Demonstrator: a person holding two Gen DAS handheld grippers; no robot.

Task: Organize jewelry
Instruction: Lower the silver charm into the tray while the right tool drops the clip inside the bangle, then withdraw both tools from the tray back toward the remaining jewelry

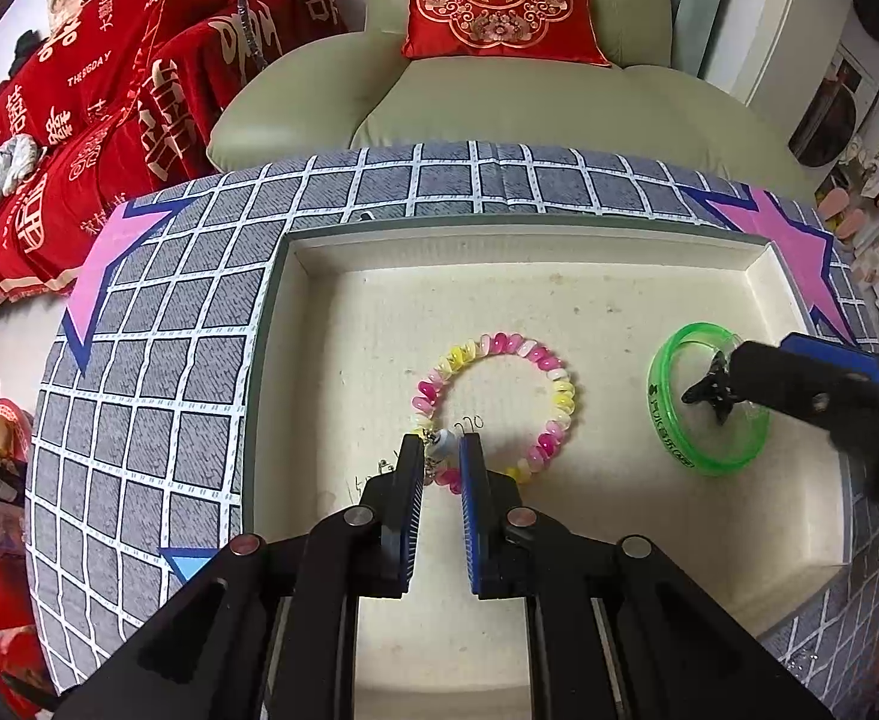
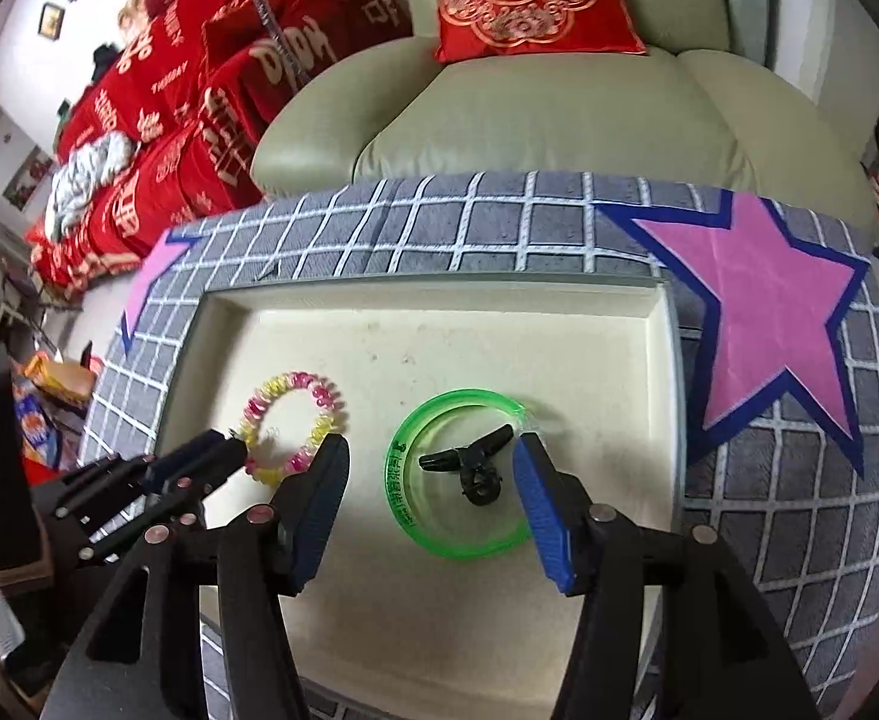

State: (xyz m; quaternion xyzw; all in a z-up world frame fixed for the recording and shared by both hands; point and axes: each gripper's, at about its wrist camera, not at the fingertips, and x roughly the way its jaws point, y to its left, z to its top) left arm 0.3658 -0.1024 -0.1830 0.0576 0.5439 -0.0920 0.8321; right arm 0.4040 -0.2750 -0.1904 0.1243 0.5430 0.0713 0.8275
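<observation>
My left gripper point(image 1: 441, 450) and right gripper point(image 2: 430, 450) look alike: black angular linkage arms with round silver pivot bolts, each ending in two flat fingers faced with ribbed blue pads point(image 2: 540, 510).

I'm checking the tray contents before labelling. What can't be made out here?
- Left wrist view: the left gripper hides part of the spiral bracelet.
- Print on the green bangle: too small to read.
- Black clip: exact kind unclear.
- Tray near edge: covered by both grippers.
</observation>
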